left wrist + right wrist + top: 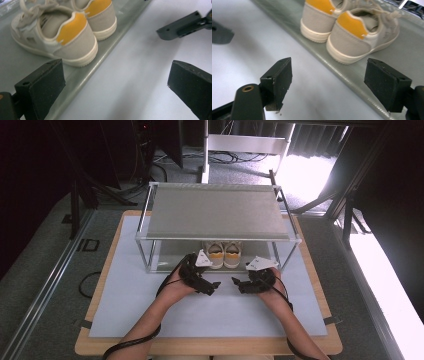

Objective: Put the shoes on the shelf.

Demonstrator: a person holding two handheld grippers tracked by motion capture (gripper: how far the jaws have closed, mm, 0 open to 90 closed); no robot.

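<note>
With both jaws standing wide and empty, the left gripper (216,286) and right gripper (235,283) are hovering just short of the beige, yellow-heeled sneakers (223,254) sitting paired on the metal rack's lower shelf (165,265), so both are best drawing straight back without nudging the heels.

A wooden table (97,307) carries a pale grey rectangular mat (150,310). On the mat's far half stands a two-tier metal shelf rack (220,212); two beige sneakers with yellow heels (223,254) sit side by side on its lower tier.
</note>
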